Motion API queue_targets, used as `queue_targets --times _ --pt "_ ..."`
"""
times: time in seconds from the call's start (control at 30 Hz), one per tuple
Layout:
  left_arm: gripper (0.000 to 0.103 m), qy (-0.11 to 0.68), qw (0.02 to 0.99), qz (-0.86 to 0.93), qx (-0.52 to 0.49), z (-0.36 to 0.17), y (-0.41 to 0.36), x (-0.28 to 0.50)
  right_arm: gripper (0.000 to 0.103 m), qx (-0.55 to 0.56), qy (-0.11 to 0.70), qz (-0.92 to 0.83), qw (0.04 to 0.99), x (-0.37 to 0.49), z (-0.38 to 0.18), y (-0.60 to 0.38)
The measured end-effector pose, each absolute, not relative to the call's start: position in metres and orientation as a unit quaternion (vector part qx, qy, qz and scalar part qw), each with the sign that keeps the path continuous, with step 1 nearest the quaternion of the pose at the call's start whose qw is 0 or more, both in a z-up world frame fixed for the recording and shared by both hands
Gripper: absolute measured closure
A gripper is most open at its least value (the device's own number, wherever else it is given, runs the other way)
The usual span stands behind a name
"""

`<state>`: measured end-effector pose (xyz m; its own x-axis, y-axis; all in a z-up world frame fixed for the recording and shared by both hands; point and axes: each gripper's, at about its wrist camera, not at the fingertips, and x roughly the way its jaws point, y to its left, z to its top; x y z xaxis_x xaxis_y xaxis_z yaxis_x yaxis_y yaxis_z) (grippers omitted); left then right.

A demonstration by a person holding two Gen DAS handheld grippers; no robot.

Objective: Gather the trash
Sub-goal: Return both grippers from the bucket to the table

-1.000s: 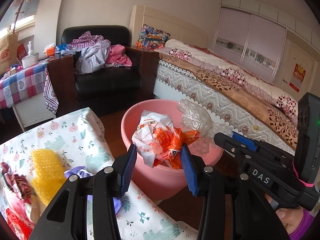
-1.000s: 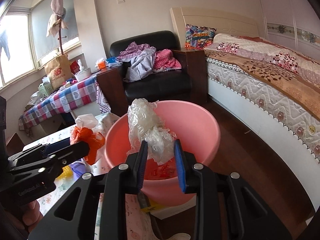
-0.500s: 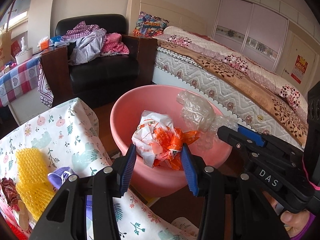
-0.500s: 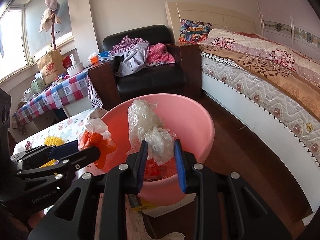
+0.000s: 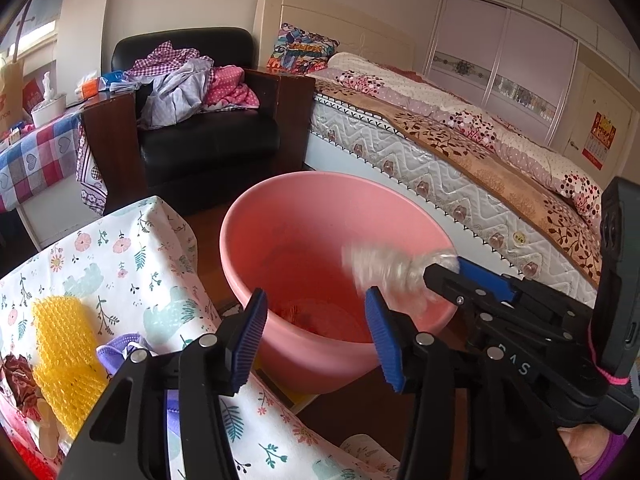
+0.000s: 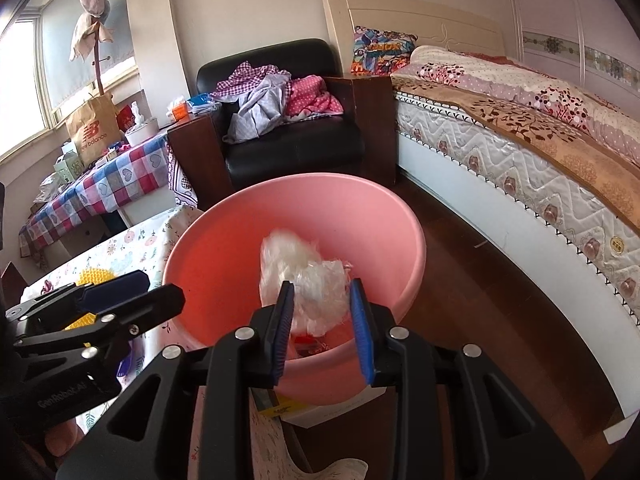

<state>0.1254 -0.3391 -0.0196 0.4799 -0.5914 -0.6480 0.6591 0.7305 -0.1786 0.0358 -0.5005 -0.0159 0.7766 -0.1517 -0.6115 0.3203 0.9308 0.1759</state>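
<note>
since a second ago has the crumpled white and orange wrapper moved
Yes. It has left the left hand-held gripper, whose jaws have just been opening with nothing between them, and dropped toward the pink plastic basin below.

Bedroom w/ dark wood floor (image 6: pixel 472 292) & pale walls. Black leather armchair (image 6: pixel 288 148) piled w/ clothes sits btwn a checked-cloth table (image 6: pixel 112 184) and the bed (image 6: pixel 520 148). Daylight thru window (image 6: pixel 20 80) at left; wardrobe doors (image 5: pixel 500 52) behind bed.
</note>
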Motion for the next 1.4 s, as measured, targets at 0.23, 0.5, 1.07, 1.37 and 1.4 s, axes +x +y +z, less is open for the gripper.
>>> queue_targets --times 0.23,0.5,1.07,1.37,1.4 --pt "0.051 0.353 0.861 -0.365 0.032 -0.010 -0.327 0.119 0.061 0.140 0.301 -0.123 0.935 0.031 -0.011 -0.498" --pt "0.050 0.342 0.867 -0.363 0.010 0.010 -0.300 0.100 0.061 0.122 0.288 -0.095 0.945 0.018 0.011 -0.472" --pt "0.049 0.330 0.898 -0.289 -0.013 0.027 -0.182 0.058 0.061 0.089 0.295 -0.005 0.951 0.005 0.022 -0.392" --pt "0.049 0.326 0.917 -0.229 -0.004 0.023 -0.108 0.038 0.061 0.092 0.315 0.032 0.944 0.014 0.011 -0.363" --pt "0.049 0.328 0.918 -0.223 -0.006 0.022 -0.101 0.036 0.061 0.088 0.319 0.037 0.943 0.015 0.010 -0.359"
